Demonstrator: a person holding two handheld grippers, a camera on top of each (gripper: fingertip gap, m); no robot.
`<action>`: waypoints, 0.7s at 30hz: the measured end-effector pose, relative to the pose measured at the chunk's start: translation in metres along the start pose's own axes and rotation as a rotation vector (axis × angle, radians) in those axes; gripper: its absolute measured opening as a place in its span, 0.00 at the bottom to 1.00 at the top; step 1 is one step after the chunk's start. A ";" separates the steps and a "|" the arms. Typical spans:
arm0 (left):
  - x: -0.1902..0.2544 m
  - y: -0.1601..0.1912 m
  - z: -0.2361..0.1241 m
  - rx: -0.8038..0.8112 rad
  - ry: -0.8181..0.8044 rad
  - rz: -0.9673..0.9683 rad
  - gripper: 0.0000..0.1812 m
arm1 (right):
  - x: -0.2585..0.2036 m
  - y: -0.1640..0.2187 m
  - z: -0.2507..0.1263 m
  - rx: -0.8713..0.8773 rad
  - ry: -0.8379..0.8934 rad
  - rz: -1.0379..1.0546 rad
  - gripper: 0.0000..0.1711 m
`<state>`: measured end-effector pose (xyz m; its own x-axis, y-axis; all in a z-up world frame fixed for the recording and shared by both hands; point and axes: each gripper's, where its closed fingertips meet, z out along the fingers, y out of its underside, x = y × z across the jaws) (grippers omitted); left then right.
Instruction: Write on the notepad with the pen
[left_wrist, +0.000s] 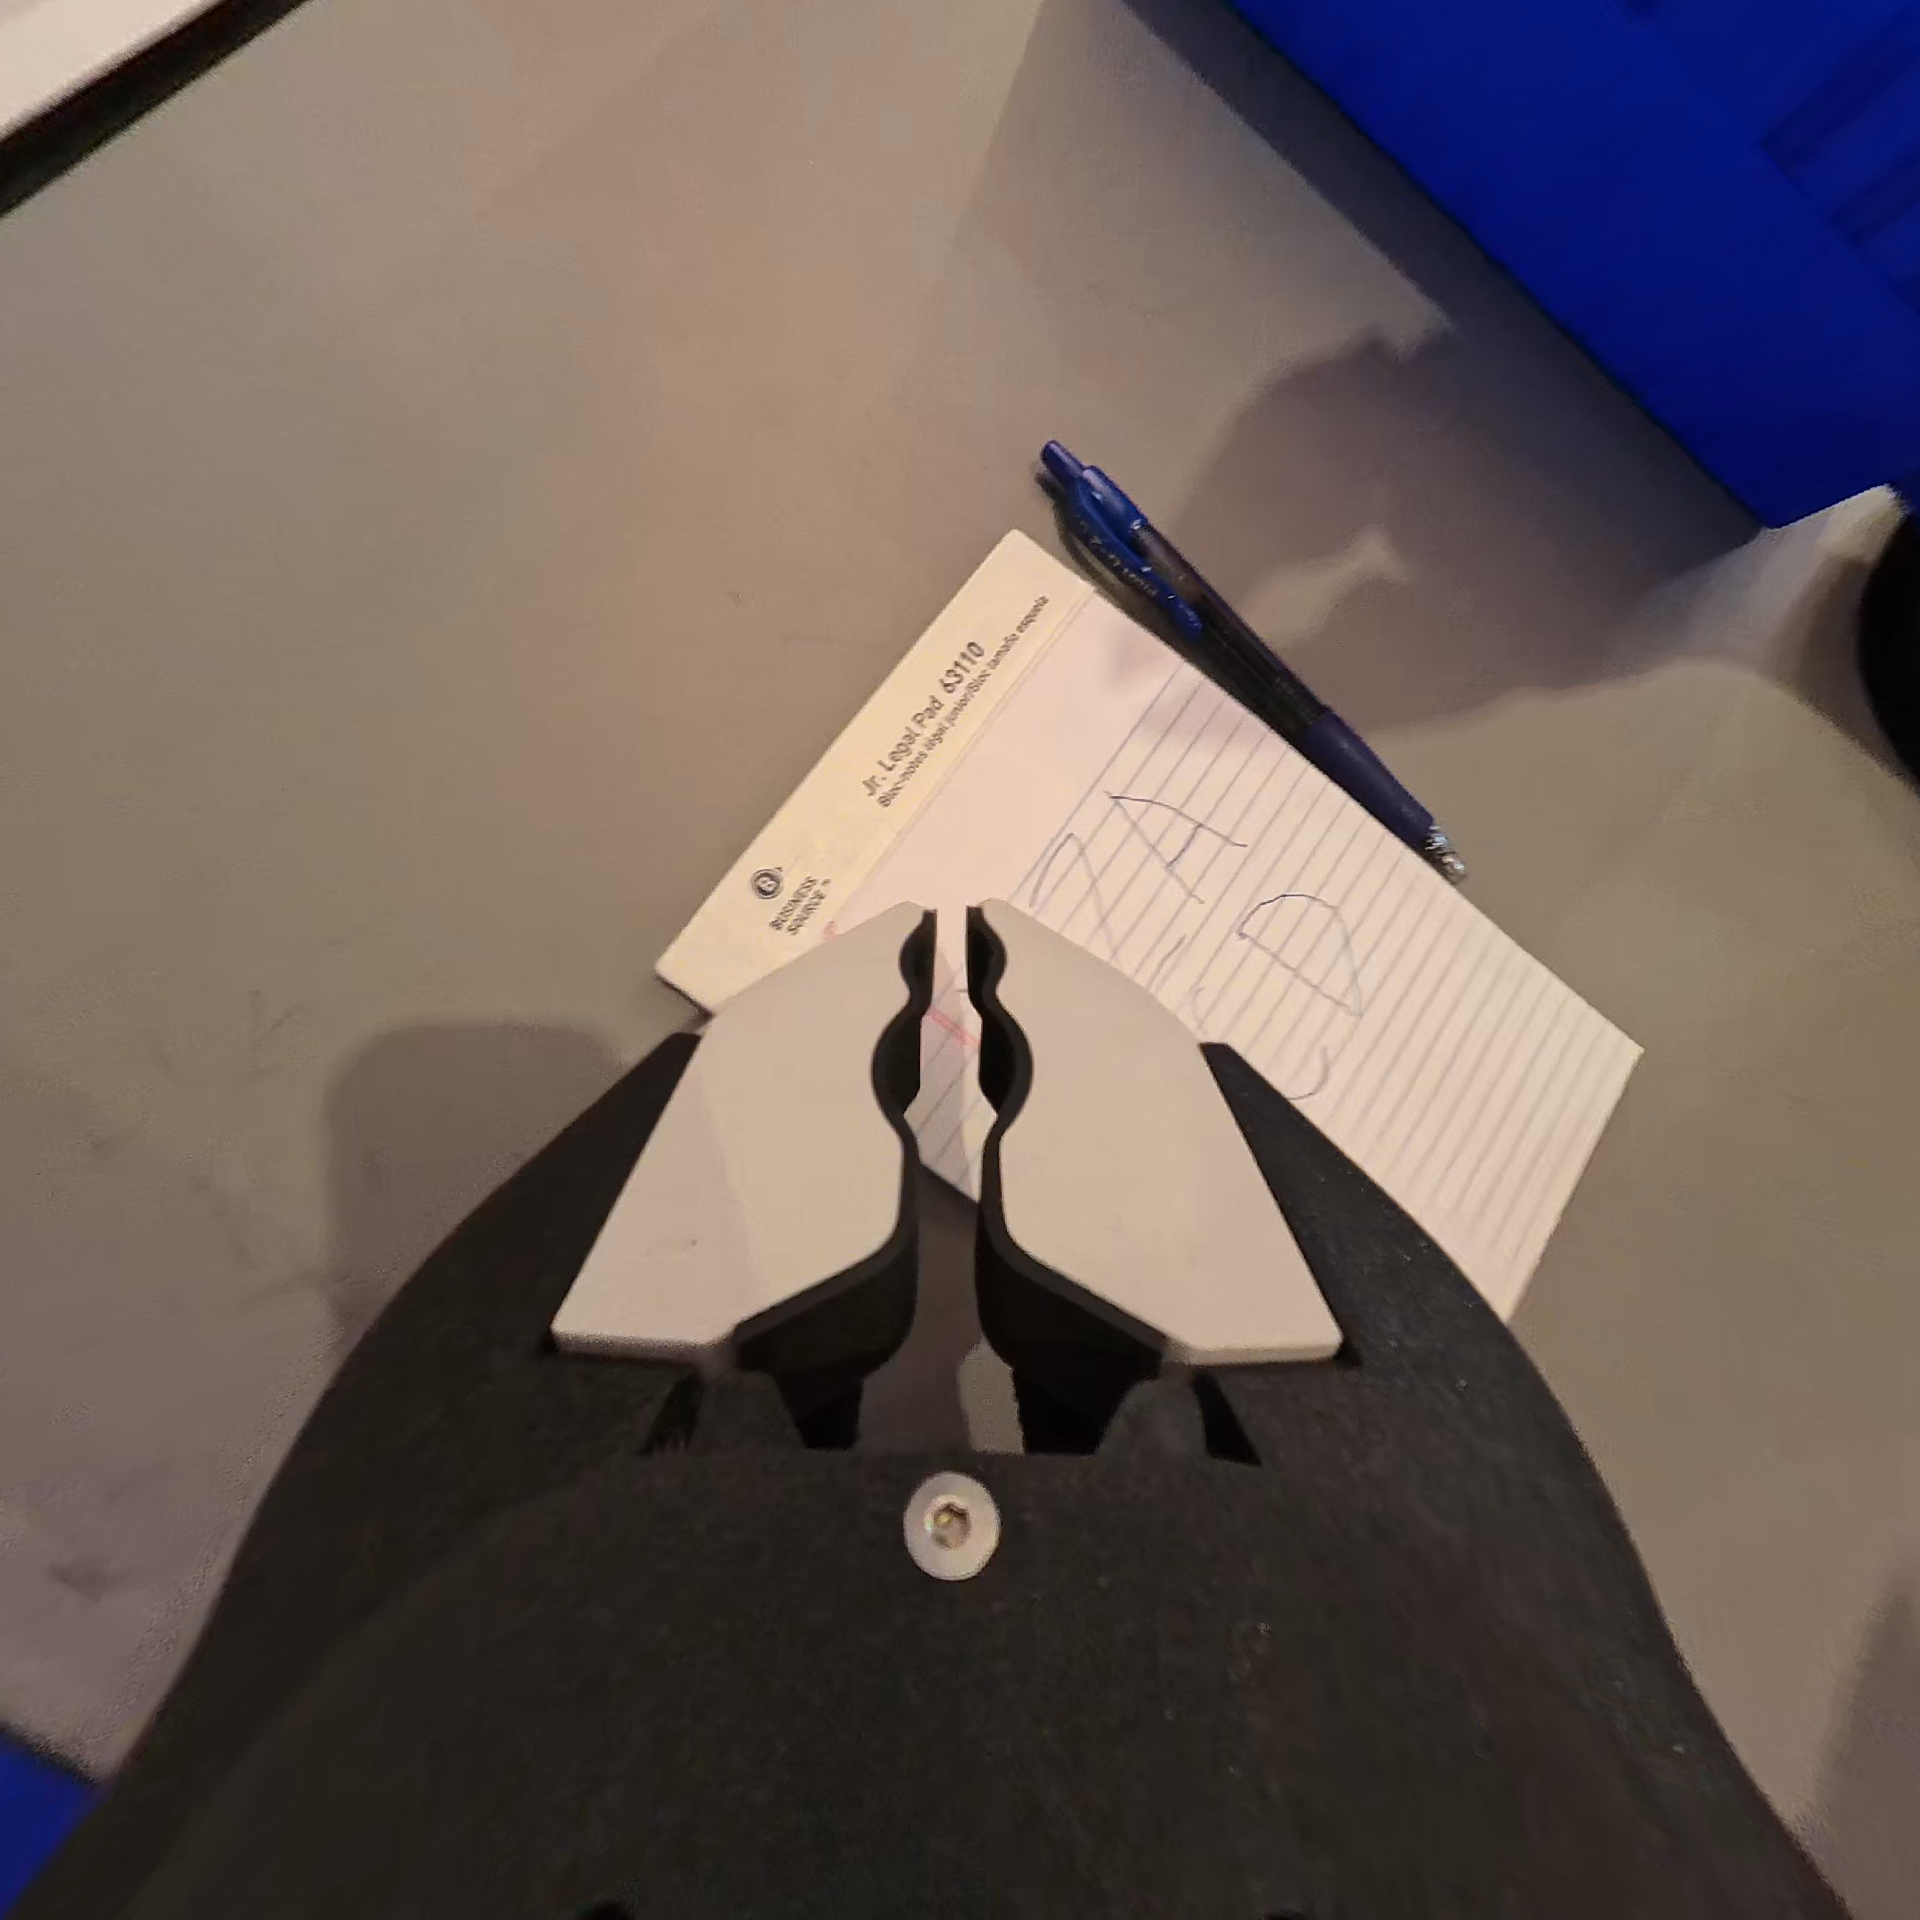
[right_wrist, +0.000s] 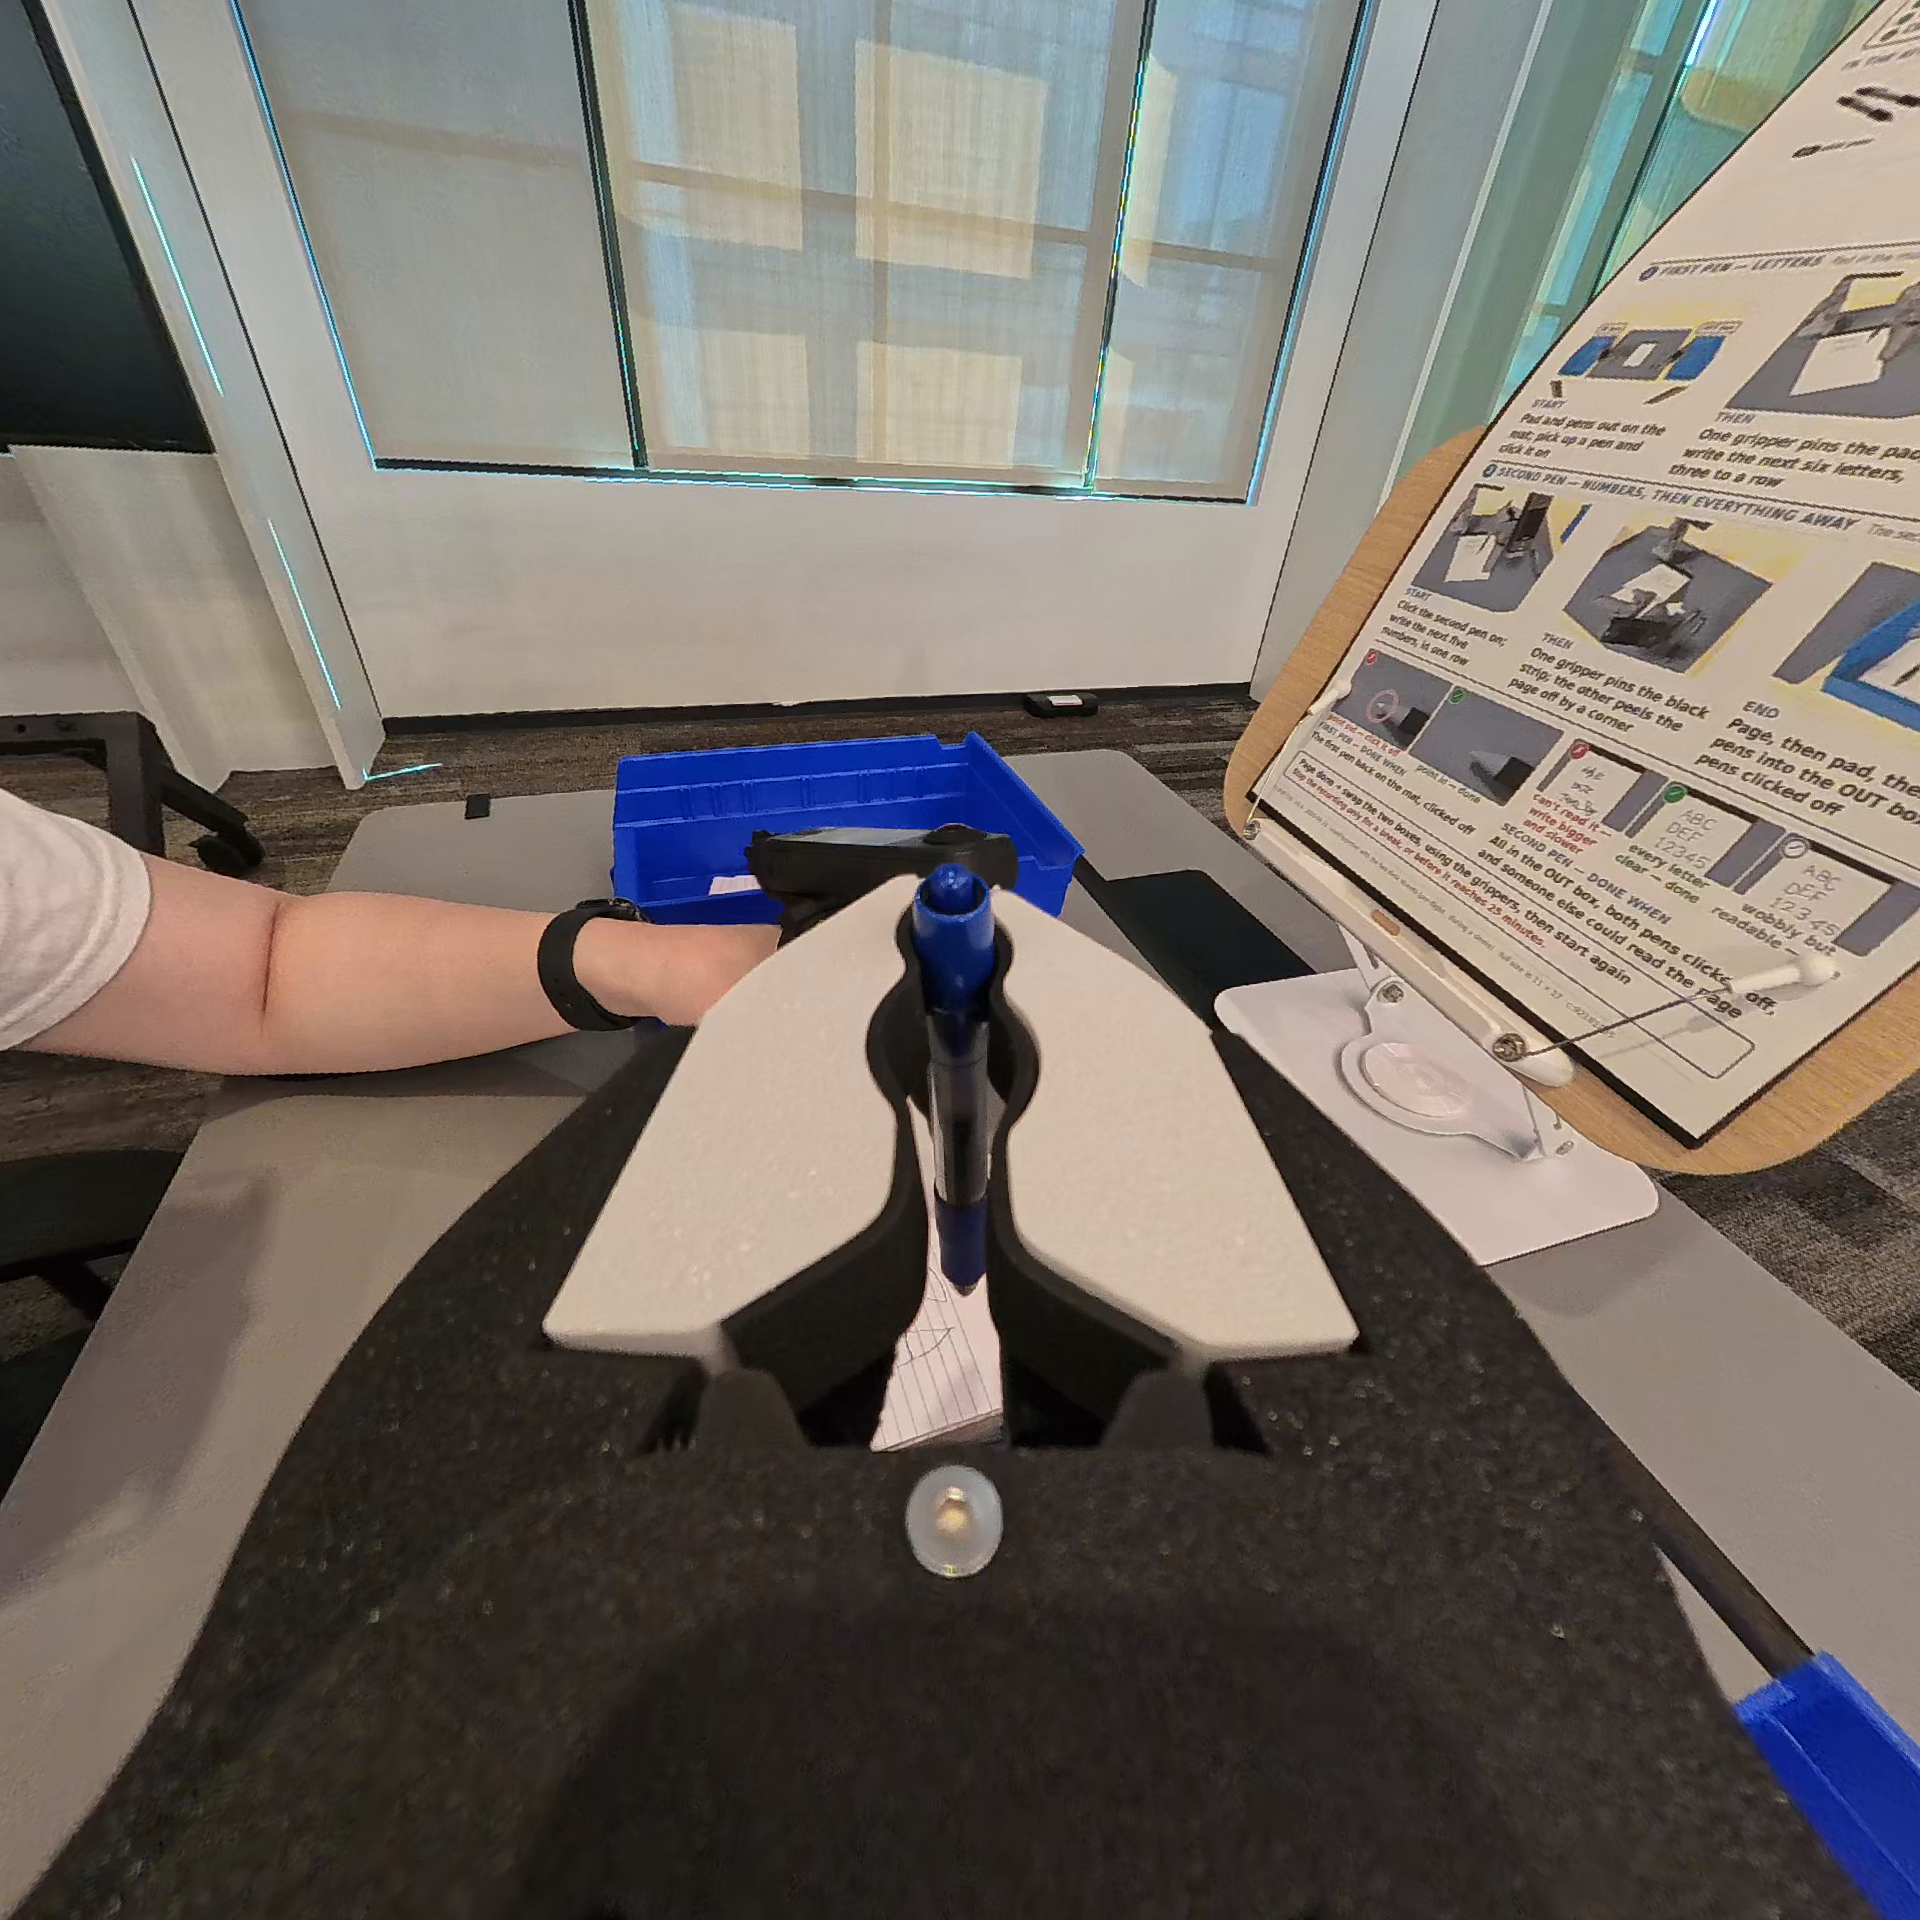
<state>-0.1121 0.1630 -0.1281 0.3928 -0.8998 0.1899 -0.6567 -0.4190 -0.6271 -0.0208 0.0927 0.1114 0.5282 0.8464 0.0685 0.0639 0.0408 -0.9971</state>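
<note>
Ink marks already sit on the notepad (left_wrist: 1226, 935): a few large blue letter-like strokes across its upper lines, with the lined rows below them blank, so the writing looks begun but, by my reading, far from filled. The right tool (right_wrist: 951, 914) is clamped on a blue pen (right_wrist: 954, 1060), its tip pointing down at the notepad, which shows through the gap between the fingers; I cannot tell whether the tip touches the paper. The left tool (left_wrist: 951, 914) has its fingers nearly together on nothing, over the notepad's bound top corner, seemingly there to pin it. A second blue pen (left_wrist: 1247, 655) lies on the grey desk (left_wrist: 468, 623) just beside the notepad's far edge, untouched.
</note>
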 end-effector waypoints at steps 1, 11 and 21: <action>0.004 -0.001 0.001 0.007 0.030 -0.016 0.02 | 0.000 0.000 0.000 -0.001 -0.001 0.000 0.03; 0.002 0.008 0.007 -0.040 0.027 -0.005 0.02 | -0.003 0.003 0.005 -0.010 -0.012 0.001 0.03; -0.002 0.019 0.015 -0.108 -0.057 0.051 0.00 | -0.004 0.003 0.008 -0.014 -0.014 -0.005 0.03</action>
<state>-0.1158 0.1591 -0.1517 0.3914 -0.9130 0.1149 -0.7408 -0.3867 -0.5492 -0.0293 0.0931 0.1074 0.5157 0.8536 0.0732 0.0785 0.0380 -0.9962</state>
